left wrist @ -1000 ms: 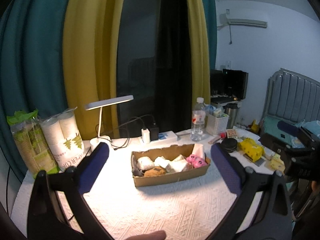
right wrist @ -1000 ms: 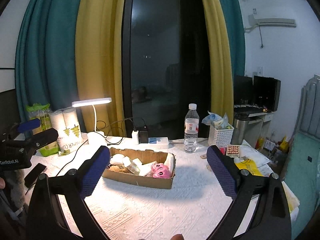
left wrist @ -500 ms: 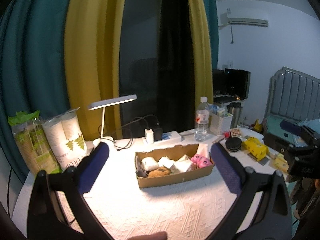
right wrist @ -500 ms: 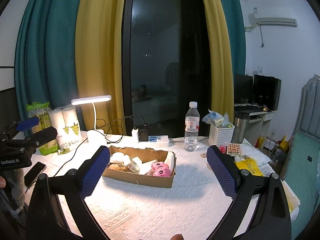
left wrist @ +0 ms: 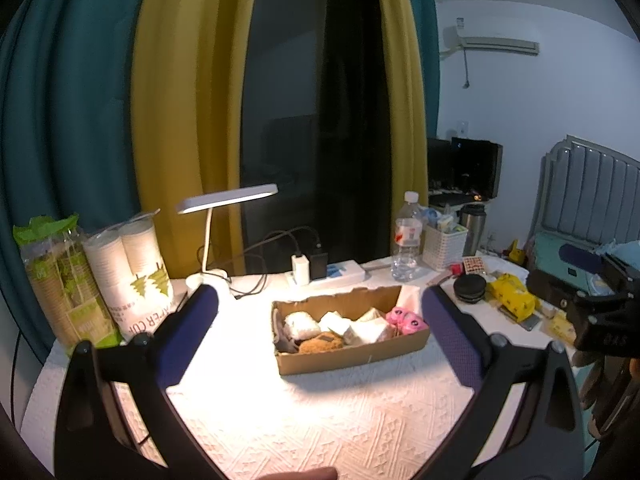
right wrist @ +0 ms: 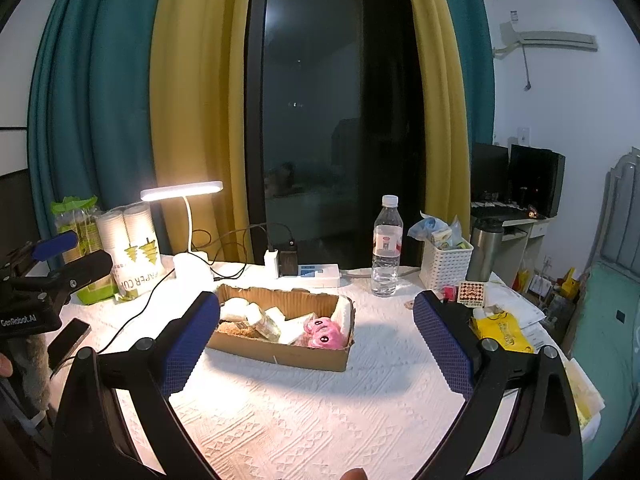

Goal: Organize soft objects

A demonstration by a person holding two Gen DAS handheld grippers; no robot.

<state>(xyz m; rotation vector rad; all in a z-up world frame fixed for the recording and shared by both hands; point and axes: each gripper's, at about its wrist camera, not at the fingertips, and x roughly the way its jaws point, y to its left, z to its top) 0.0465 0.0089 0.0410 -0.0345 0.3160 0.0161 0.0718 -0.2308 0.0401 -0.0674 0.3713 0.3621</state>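
Observation:
A shallow cardboard box (left wrist: pixel 352 354) (right wrist: pixel 280 354) sits mid-table on a white textured cloth. Inside lie several soft things: a pink plush (left wrist: pixel 405 319) (right wrist: pixel 323 333), white folded pieces (left wrist: pixel 368 330) (right wrist: pixel 264 318), a brown fuzzy item (left wrist: pixel 320 344) and a grey one at the box's left end. My left gripper (left wrist: pixel 319 312) hangs open above the near side of the table, its blue-padded fingers framing the box. My right gripper (right wrist: pixel 316 316) is likewise open and empty, well short of the box. Each gripper shows in the other's view at the edge.
A lit white desk lamp (right wrist: pixel 182 196), stacked paper cups (left wrist: pixel 134 276), a power strip (right wrist: pixel 308 272), a water bottle (right wrist: pixel 386 246), a white basket (right wrist: pixel 446 264), a steel flask (right wrist: pixel 484 250) and a yellow packet (right wrist: pixel 500 330) ring the box. A phone (right wrist: pixel 68 338) lies at the left edge.
Both views have risen and pulled back slightly; the box sits a little lower and farther. Both grippers stay open and empty.

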